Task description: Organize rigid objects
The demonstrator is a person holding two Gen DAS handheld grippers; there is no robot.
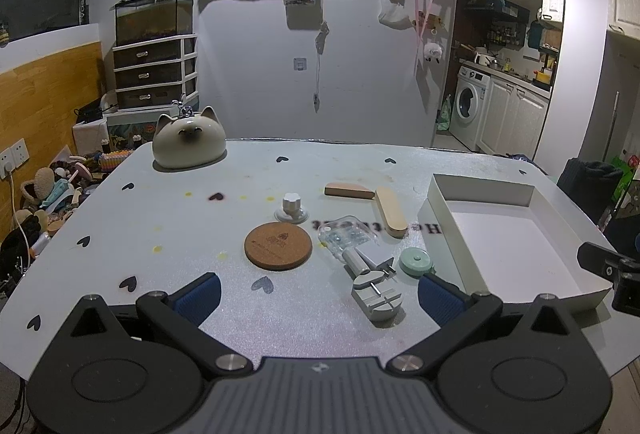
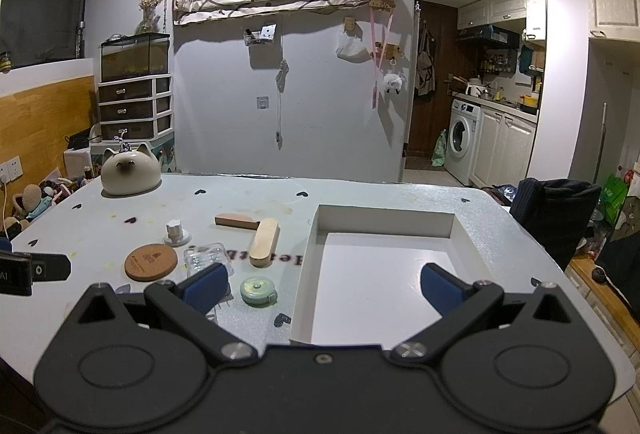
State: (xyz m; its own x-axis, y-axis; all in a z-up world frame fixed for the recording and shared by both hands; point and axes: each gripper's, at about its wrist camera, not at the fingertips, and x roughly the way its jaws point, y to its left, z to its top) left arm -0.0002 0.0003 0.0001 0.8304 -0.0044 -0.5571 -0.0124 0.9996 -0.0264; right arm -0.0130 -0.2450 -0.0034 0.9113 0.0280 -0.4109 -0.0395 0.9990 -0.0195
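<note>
Left gripper (image 1: 318,296): jaws spread wide, nothing between them; held low over the near edge of the table, a grey tool just beyond its right finger.
Right gripper (image 2: 324,286): jaws spread wide, empty; held over the near end of the box, its right finger above the box floor, its left finger over the table left of the box.
Table (image 1: 160,226): pale grey top with dark heart marks and some yellow spots.
Box (image 2: 308,254): white, open-topped, on the right side of the table; nothing inside.
Coaster (image 1: 278,246): round cork, flat, centre of the table.
Knob (image 1: 292,209): small grey piece on a round base, just beyond the coaster.
Clear case (image 1: 346,236): transparent plastic, right of the coaster.
Grey tool (image 1: 376,296): near the clear case, on its near side.
Green tape (image 1: 417,262): round, mint, between the grey tool and the box.
Wood blocks: an oblong one (image 1: 391,211) left of the box, a half-round one (image 1: 349,190) touching its far end.
Cat jar (image 1: 189,143): cream ceramic, far left corner, well apart from the rest.
</note>
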